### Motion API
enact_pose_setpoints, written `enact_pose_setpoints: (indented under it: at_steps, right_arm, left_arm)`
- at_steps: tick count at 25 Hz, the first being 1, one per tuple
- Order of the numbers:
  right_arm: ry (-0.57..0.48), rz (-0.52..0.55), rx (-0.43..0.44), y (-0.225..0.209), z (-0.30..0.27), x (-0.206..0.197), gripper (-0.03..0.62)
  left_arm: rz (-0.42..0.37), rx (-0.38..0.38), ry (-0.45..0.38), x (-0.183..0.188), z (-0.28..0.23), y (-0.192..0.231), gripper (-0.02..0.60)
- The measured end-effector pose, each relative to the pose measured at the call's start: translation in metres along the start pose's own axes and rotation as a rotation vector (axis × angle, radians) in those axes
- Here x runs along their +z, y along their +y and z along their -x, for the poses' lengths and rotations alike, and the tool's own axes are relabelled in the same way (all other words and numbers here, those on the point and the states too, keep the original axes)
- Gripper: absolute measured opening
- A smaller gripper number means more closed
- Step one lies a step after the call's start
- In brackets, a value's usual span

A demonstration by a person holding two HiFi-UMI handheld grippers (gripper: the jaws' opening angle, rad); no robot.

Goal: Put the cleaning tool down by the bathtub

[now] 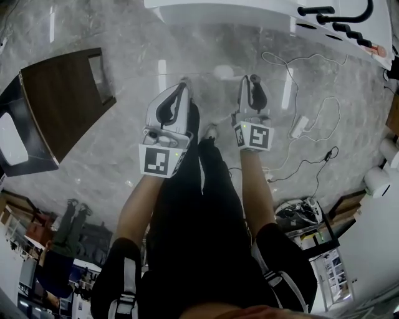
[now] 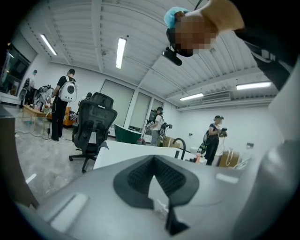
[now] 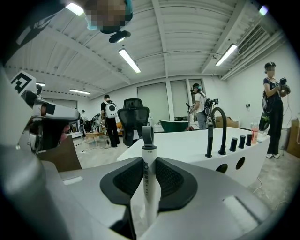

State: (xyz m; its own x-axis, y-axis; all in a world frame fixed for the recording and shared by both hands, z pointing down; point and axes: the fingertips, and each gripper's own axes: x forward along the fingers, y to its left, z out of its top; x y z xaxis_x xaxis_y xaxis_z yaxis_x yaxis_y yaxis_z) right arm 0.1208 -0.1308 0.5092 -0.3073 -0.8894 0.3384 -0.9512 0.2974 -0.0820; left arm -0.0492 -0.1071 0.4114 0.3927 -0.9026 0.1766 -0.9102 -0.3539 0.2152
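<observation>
Cleaning tool (image 3: 149,180) in the right gripper (image 3: 149,161), bathtub (image 3: 187,140) ahead
The right gripper pinches the white tool's handle; the left gripper (image 2: 153,158) is pressed together, empty. The bathtub sits at the far side.

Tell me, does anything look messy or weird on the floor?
Yes. A white cable with a plug block and a black cable lie loose and tangled across the marble floor, near the white bathtub. They look untidy and could trip someone. Nothing looks spilled or broken.
</observation>
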Motion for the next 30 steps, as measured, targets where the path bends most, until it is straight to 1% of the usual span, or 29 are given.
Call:
enact_pose_setpoints:
  at_steps: [4, 6, 10, 17, 24, 30]
  right_arm:
    - [0.012, -0.003, -0.005, 0.001, -0.027, -0.031, 0.086]
    - [0.027, -0.009, -0.007, -0.002, -0.040, -0.045, 0.086]
    - [0.030, -0.024, -0.007, -0.001, -0.066, -0.070, 0.086]
    - [0.035, -0.013, -0.010, 0.000, -0.097, -0.107, 0.086]
    - [0.075, -0.016, 0.007, 0.001, -0.126, -0.152, 0.086]
    - [0.104, -0.012, 0.018, 0.003, -0.148, -0.191, 0.086]
  left_arm:
    - [0.014, 0.027, -0.015, -0.016, -0.007, 0.017, 0.008]
    - [0.024, 0.029, -0.018, -0.024, -0.013, 0.021, 0.008]
    - [0.008, 0.023, -0.004, -0.038, -0.021, 0.036, 0.008]
    - [-0.019, 0.018, 0.010, -0.065, -0.037, 0.060, 0.008]
    - [-0.008, 0.013, 0.031, -0.094, -0.048, 0.075, 0.008]
    - [-0.011, 0.027, 0.028, -0.109, -0.058, 0.093, 0.008]
